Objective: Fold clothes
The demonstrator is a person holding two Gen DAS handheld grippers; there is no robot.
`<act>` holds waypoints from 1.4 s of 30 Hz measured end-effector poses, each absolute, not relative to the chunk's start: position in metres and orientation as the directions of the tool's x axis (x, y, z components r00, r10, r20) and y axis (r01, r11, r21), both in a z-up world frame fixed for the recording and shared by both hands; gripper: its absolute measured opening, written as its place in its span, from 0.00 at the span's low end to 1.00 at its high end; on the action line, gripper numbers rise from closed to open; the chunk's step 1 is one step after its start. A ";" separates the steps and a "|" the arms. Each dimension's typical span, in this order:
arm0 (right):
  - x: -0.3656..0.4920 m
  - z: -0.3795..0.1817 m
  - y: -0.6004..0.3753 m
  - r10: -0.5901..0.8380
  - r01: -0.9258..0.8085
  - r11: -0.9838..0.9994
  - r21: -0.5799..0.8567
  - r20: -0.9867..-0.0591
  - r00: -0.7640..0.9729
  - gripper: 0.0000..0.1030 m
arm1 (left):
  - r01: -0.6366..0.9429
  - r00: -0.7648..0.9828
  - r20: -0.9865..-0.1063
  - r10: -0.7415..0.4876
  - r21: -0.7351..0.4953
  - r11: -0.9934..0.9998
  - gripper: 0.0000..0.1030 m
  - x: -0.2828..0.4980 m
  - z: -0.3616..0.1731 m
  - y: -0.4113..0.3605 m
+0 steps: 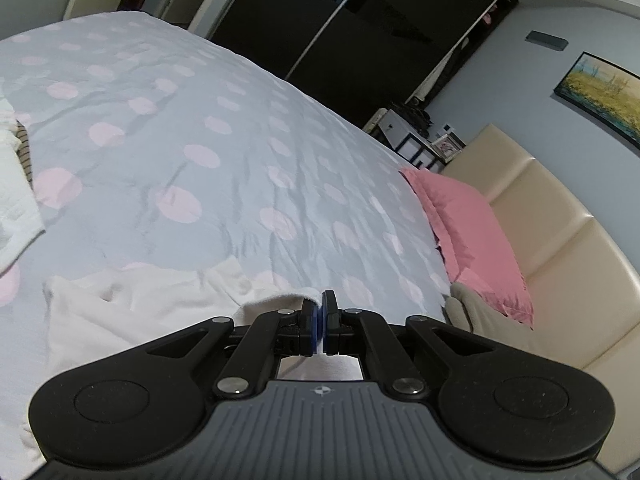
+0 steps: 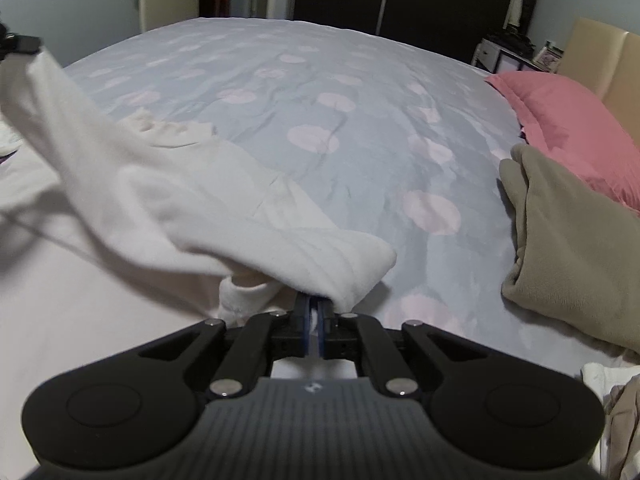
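A white garment (image 2: 168,208) is stretched above the bed between both grippers. My right gripper (image 2: 318,305) is shut on its near folded edge, and white cloth shows between the blue pads. From there the fabric rises to the upper left, where the left gripper (image 2: 22,45) holds the other end. In the left wrist view my left gripper (image 1: 319,309) is shut on a thin edge of the white garment (image 1: 132,312), whose rest lies crumpled on the bed below and to the left.
The bed (image 1: 224,128) has a grey cover with pink dots. A pink pillow (image 2: 568,128) and a folded khaki fleece (image 2: 568,248) lie at the right. More white clothes (image 1: 12,192) sit at the left edge, and a pile (image 2: 612,408) at the lower right. A beige headboard (image 1: 560,216) stands behind the pillow.
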State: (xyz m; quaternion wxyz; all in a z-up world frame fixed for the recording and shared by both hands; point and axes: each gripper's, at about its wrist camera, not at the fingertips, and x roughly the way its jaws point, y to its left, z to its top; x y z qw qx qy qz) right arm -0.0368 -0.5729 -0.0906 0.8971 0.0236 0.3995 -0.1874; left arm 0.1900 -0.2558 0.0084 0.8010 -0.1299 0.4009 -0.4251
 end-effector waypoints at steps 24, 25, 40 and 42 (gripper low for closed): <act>-0.063 -0.111 -0.562 -0.160 0.127 0.986 -0.109 -0.844 0.511 0.03 | 0.581 0.316 -0.804 -0.504 -0.256 0.773 0.00 0.204 -0.065 -0.238; -0.063 -0.108 -0.567 -0.176 0.160 0.981 -0.108 -0.841 0.511 0.05 | 0.573 0.311 -0.796 -0.519 -0.279 0.770 0.02 0.206 -0.064 -0.235; -0.031 -0.088 -0.665 -0.279 0.667 0.706 0.237 -0.773 0.569 0.37 | 0.529 0.238 -0.773 -0.588 -0.404 0.746 0.31 0.223 -0.098 -0.254; -0.022 -0.095 -0.674 -0.265 0.690 0.670 0.274 -0.779 0.568 0.37 | 0.559 0.236 -0.777 -0.583 -0.382 0.736 0.21 0.218 -0.100 -0.258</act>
